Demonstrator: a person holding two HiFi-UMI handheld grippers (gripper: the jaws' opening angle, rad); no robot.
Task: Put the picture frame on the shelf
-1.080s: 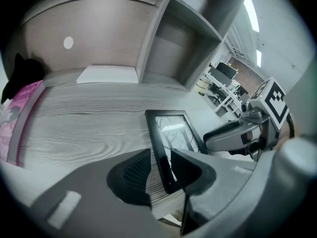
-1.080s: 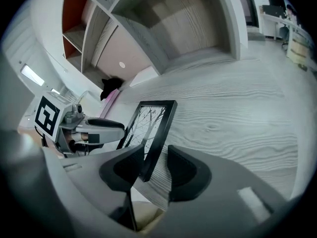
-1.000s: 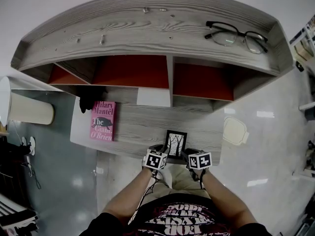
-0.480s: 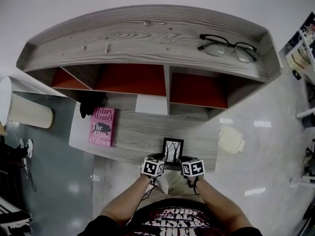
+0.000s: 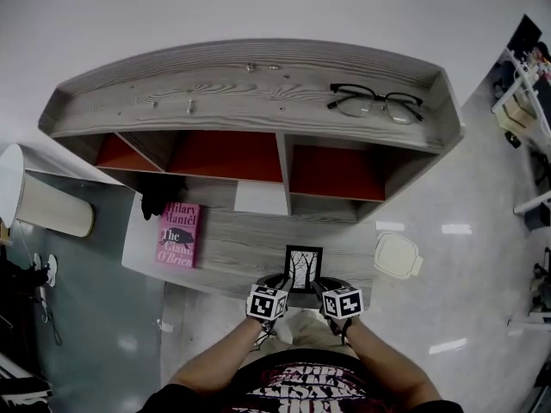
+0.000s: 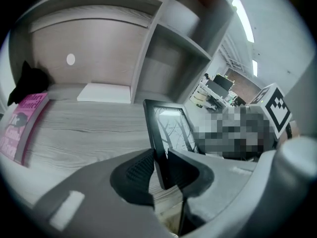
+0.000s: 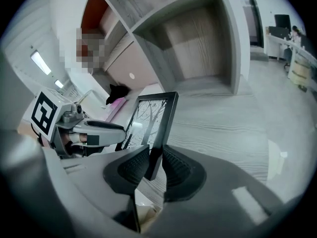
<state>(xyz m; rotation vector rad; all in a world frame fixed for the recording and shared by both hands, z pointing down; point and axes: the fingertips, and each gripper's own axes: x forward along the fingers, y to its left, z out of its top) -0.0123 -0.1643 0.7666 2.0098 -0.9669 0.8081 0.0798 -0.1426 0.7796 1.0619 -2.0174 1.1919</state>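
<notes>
A small black picture frame with a bare-tree print is held above the front of the grey wooden desk. My left gripper is shut on its left edge and my right gripper is shut on its right edge. In the left gripper view the frame stands pinched between the dark pads. The right gripper view shows the frame clamped the same way, with the left gripper beyond it. The shelf unit rises behind, with red-backed compartments.
A pink book lies at the desk's left, a dark object behind it. Black glasses rest on the shelf top. A white panel sits under the middle divider. A pale lid-like object lies on the floor at right.
The view has pulled back and shifted, so the shelf sits lower and smaller. Both grippers still hold the frame, now slightly lower over the desk's front.
</notes>
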